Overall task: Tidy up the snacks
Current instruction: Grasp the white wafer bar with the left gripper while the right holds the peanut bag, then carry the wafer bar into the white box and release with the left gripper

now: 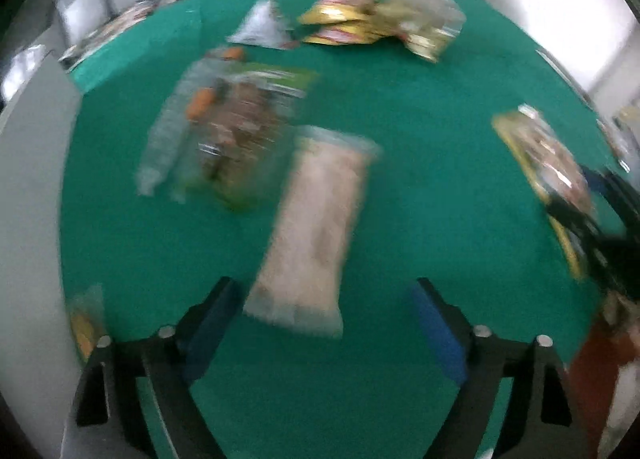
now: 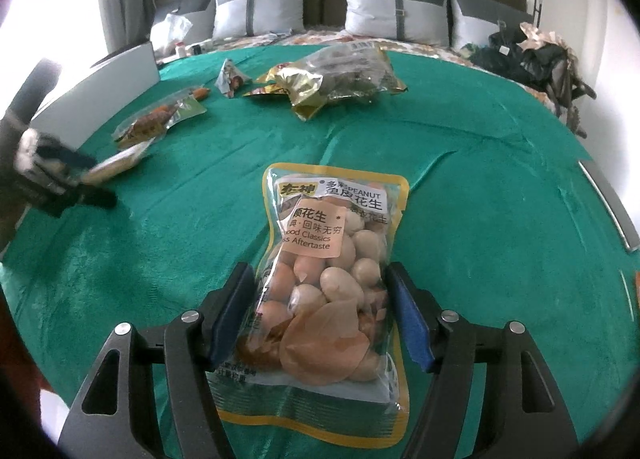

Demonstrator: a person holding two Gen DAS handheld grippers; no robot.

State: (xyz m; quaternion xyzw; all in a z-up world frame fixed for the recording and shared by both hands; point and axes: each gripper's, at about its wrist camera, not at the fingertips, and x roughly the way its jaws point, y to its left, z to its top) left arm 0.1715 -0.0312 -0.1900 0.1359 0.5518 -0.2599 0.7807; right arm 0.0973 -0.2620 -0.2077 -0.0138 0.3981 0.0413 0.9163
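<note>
1. Bedroom setting: a green blanket point(image 2: 460, 187) covers the bed, with grey pillows point(image 2: 384, 3) against the headboard and a dark heap of clothing point(image 2: 532, 55) at the far right corner.
2. Right gripper point(image 2: 320, 319): jaws stand either side of the peanut bag point(image 2: 332, 279), both blue pads touching its edges. Judged to be gripping the bag, though how firm the pinch is cannot be confirmed.
3. Left gripper point(image 1: 328, 323): jaws wide apart, nothing between the pads. The left view is badly motion-blurred. A pale long packet point(image 1: 316, 231) lies on the blanket just ahead of the opening.
4. Step in hand, as judged: taking up the peanut bag for sorting. Recommended practice: keep the pinch on the bag's lower body, not on the seal; lift level so the contents do not slump; avoid crushing the nuts.
5. Containers: the peanut bag is clear-fronted and holds pale and tan coated nuts. A clear packet point(image 2: 160, 121) with orange contents lies at far left. A gold foil wrapper pile point(image 2: 320, 79) and a small triangular sachet point(image 2: 230, 77) lie beyond. No bin or tray is visible.
</note>
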